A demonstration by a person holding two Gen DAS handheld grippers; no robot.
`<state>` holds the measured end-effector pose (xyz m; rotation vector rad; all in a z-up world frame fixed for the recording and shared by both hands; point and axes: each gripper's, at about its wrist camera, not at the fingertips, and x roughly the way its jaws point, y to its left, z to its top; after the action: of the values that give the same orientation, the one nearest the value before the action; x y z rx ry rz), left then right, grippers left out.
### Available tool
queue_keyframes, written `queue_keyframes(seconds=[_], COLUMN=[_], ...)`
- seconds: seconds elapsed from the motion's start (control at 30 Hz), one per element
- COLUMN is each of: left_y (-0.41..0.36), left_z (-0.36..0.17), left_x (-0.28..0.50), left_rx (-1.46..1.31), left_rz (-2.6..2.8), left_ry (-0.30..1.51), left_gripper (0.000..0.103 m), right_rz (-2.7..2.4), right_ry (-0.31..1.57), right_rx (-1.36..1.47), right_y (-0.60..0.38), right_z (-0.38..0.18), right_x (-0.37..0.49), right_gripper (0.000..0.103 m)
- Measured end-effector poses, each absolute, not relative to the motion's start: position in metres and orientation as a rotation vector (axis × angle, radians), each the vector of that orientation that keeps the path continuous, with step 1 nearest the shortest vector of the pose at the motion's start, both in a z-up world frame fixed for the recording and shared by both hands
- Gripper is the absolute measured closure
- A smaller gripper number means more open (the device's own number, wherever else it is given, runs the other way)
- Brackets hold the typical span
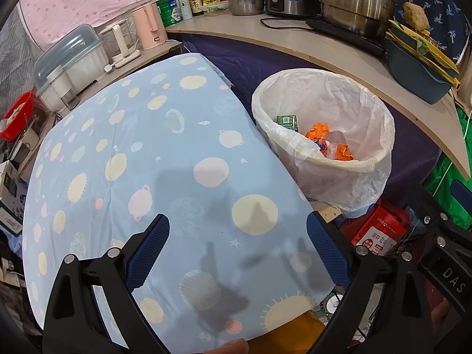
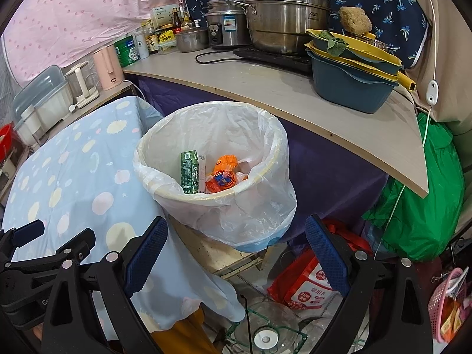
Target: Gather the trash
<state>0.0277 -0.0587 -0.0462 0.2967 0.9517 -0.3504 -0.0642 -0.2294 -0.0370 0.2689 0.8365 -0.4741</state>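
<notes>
Both grippers empty, jaws wide: left gripper [image 1: 237,253] over bare tablecloth [image 1: 124,159], right gripper [image 2: 236,259] facing bin [image 2: 274,159], frame centre. Trash inside: carton [image 2: 188,174], orange wrappers [image 2: 222,177]. Looks near-done; next, scan for leftovers.
</notes>
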Motion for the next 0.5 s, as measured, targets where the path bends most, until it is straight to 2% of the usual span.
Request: queue_keyframes(seconds=[0.5], left_y=[-0.0597], left_z=[-0.0451], left_x=[0.0259], left_rx=[0.294], left_rz=[-0.354], left_ry=[0.956], left_gripper=[0.013], right_rz=[-0.473], right_ry=[0.841], right_rx=[0.266], right_y=[-0.2276], right_z=[-0.0383], right_x=[-0.0648], right_gripper=[0.012])
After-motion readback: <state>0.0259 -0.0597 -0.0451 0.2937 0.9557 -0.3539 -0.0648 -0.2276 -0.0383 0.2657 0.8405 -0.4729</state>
